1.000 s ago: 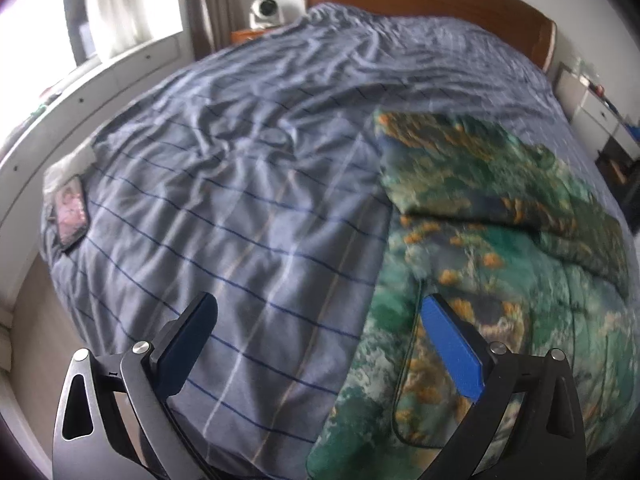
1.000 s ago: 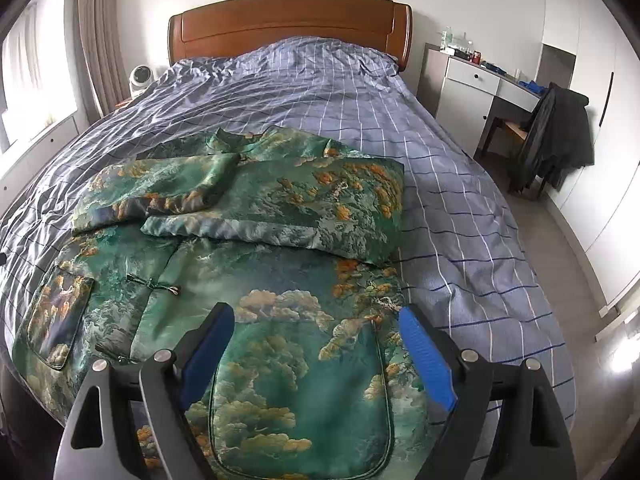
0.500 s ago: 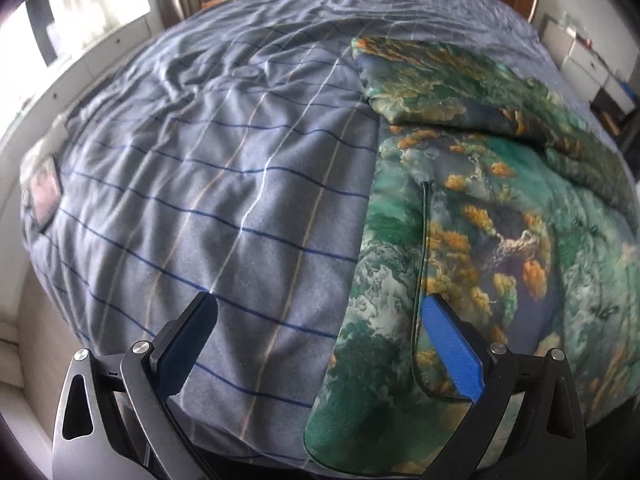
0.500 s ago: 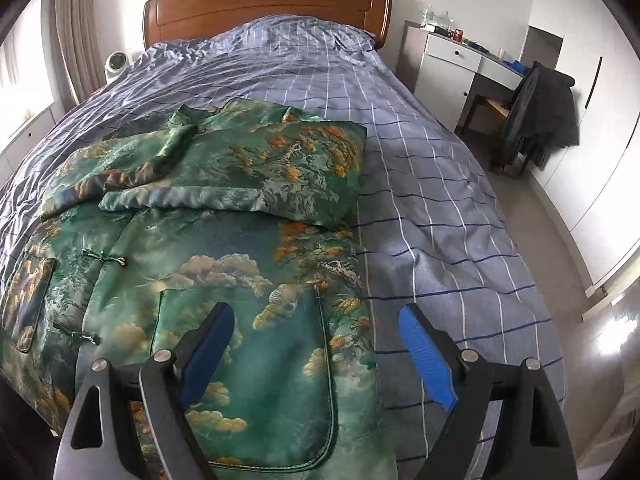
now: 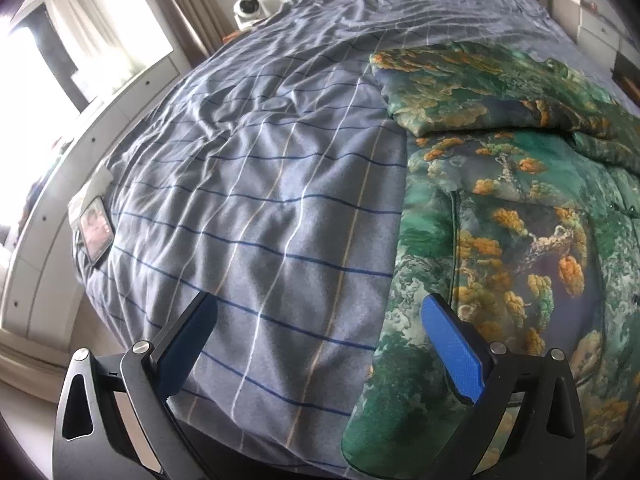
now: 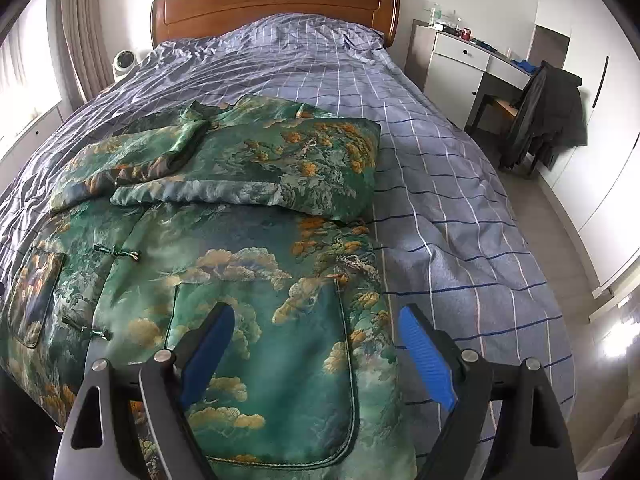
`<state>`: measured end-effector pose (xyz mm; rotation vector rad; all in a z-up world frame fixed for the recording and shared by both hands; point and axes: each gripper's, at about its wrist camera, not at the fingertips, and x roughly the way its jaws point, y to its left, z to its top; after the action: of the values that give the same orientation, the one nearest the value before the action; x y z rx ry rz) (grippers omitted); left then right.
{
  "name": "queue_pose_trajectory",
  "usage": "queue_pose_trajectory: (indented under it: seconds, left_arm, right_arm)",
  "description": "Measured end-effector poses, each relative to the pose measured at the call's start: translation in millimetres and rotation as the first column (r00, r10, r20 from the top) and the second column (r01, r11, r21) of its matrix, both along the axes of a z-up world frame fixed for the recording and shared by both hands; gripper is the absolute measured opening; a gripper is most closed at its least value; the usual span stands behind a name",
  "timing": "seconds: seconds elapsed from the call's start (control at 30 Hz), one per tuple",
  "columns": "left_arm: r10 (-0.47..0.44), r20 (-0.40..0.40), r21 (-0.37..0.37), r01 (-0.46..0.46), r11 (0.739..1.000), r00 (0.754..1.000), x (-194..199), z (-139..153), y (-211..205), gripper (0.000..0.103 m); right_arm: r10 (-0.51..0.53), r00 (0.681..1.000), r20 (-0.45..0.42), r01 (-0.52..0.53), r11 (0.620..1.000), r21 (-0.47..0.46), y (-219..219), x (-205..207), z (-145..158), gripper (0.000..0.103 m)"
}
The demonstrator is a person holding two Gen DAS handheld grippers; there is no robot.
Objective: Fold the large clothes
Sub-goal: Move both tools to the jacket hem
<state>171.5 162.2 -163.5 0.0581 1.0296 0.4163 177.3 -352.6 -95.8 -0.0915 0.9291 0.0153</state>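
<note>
A large green jacket with orange and gold cloud print [image 6: 240,248] lies flat on the bed, both sleeves folded across its chest. It also shows at the right of the left wrist view [image 5: 520,220]. My left gripper [image 5: 320,336] is open and empty above the bedspread, its right finger over the jacket's left hem edge. My right gripper [image 6: 316,344] is open and empty, hovering over the jacket's right patch pocket [image 6: 264,368] near the hem.
The bed has a grey-blue checked cover [image 6: 440,200] and a wooden headboard [image 6: 272,4]. A phone [image 5: 94,234] lies at the bed's left edge. A white desk [image 6: 460,60] and a chair with a dark coat [image 6: 548,112] stand at the right.
Both grippers have shifted slightly over the jacket's hem; the left view has drawn back and the right view has swung left. Both stay open. The jacket has not moved.
</note>
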Motion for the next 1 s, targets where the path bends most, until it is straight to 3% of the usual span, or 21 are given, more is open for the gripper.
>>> queue_pose_trajectory:
  seconds: [0.2,0.23,0.3,0.4,0.53,0.6,0.8,1.0]
  left_arm:
    - [0.005,0.003,0.042,-0.005,0.999,1.000,-1,1,-3,0.102]
    - [0.003,-0.001,0.023,-0.003,1.000,1.000,-1,1,-3,0.102]
    - [-0.003,-0.004,-0.096,0.002,0.995,1.000,-2,-1,3,0.102]
    - [0.001,0.014,-0.354,0.004,0.935,1.000,-6,-9,21,0.102]
    - [-0.022,0.001,-0.442,0.020,0.897,1.000,-10,-25,30,0.102]
    - [-0.063,-0.015,-0.502,0.047,0.863,0.998,-12,-35,29,0.102]
    - [-0.222,-0.017,-0.630,0.162,0.759,0.975,-16,-56,5,0.102]
    - [-0.306,-0.032,-0.584,0.231,0.778,0.951,-16,-64,-17,0.102]
  right_arm:
    - [0.005,1.000,-0.001,-0.005,1.000,0.000,1,-2,0,0.086]
    - [0.004,1.000,-0.003,-0.004,1.000,0.001,1,-2,0,0.086]
    - [0.006,1.000,-0.008,-0.006,1.000,0.009,0,-2,0,0.087]
    - [0.016,1.000,-0.023,-0.016,1.000,0.027,-4,-6,-2,0.086]
    - [-0.003,0.998,-0.063,0.005,1.000,0.029,-21,-13,-10,0.086]
    - [-0.011,0.995,-0.101,0.016,0.999,0.049,-34,-18,-16,0.086]
    - [0.075,0.975,-0.207,-0.028,0.975,0.219,-61,-34,-32,0.086]
    - [0.112,0.957,-0.268,-0.042,0.966,0.254,-67,-45,-47,0.086]
